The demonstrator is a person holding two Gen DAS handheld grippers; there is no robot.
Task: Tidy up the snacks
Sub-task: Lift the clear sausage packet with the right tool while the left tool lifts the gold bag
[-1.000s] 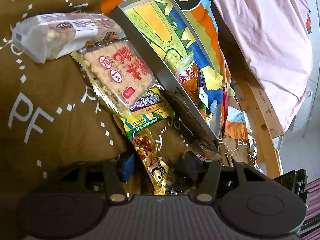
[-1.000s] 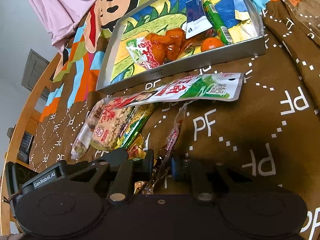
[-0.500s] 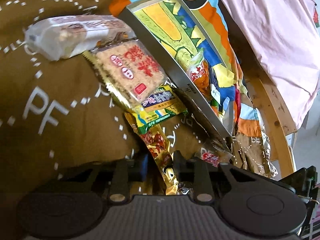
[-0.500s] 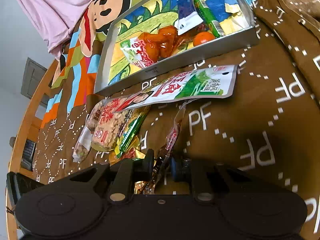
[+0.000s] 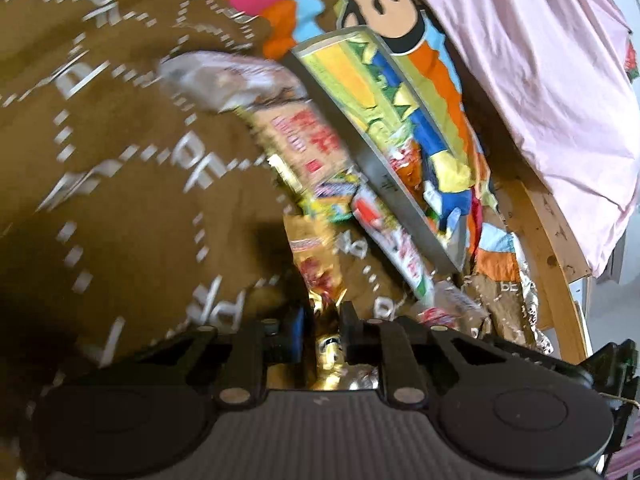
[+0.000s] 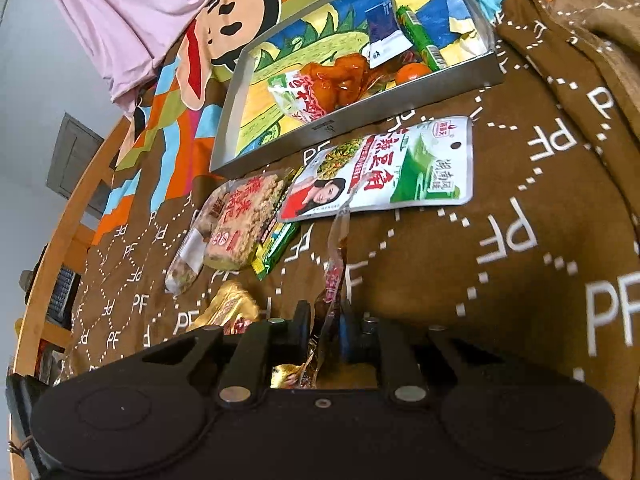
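Clamping: left tongs [image 5: 322, 326] on gold-foil snack packet [image 5: 316, 264]; right tongs [image 6: 325, 326] on clear sausage sleeve [image 6: 335, 264]. Right view alone shows tray [image 6: 400, 98] contents: orange [image 6: 412, 72].

A matt brown cloth [image 6: 460, 264] printed with white letters is seen under the snacks. The tray [image 6: 400, 110] is of brushed grey metal. Glossy plastic film wraps the rice cracker [image 6: 244, 220] and the green-bean pouch [image 6: 384, 172]; the gold packet [image 5: 316, 264] looks like shiny crinkled foil. The curved rail [image 5: 556, 260] is bare wood.
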